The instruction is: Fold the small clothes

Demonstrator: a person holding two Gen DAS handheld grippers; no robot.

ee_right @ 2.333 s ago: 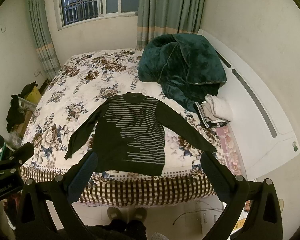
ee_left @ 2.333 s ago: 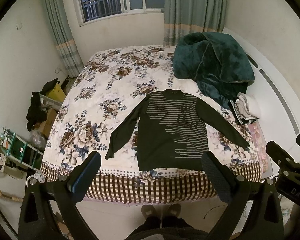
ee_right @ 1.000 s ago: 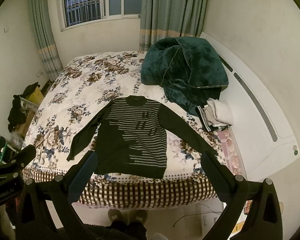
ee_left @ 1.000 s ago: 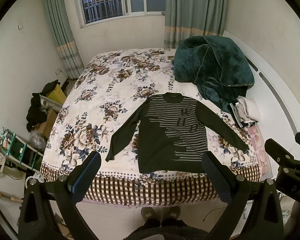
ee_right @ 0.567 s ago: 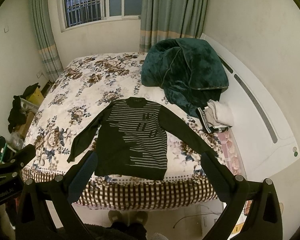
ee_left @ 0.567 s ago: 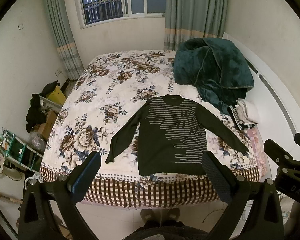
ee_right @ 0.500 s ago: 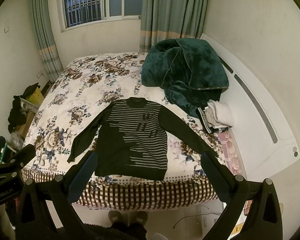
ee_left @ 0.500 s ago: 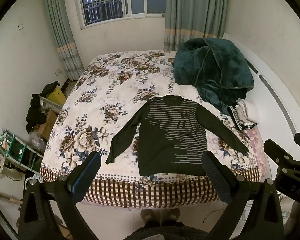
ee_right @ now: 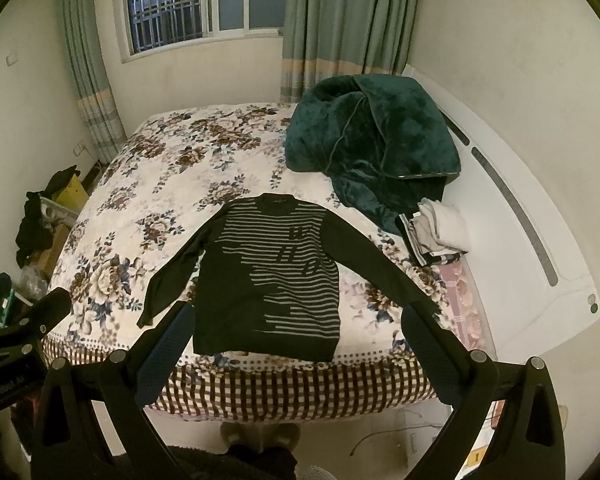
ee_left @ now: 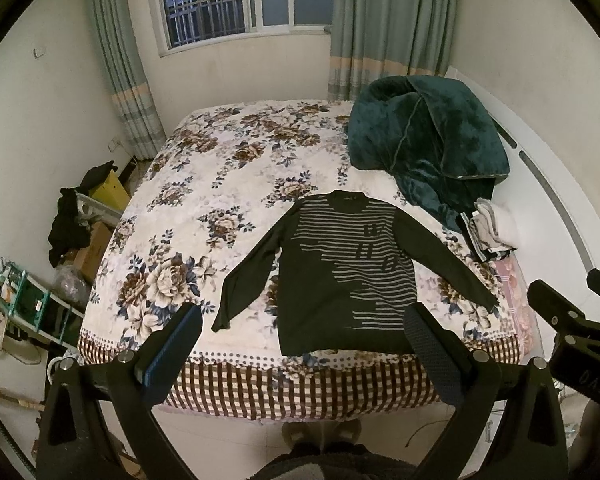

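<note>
The striped sweater [ee_left: 340, 276] lies flat, face up, on the floral bedspread [ee_left: 204, 200] near the foot edge, sleeves spread. Against earlier views the camera has drawn back slightly – garment unmoved, no fold begun. Left tool [ee_left: 300, 340] and right tool [ee_right: 296, 338] both stand wide open, holding nothing, well above the bed. A green blanket [ee_left: 424, 140] and folded clothes [ee_right: 440, 232] sit beside it – folding not yet started
</note>
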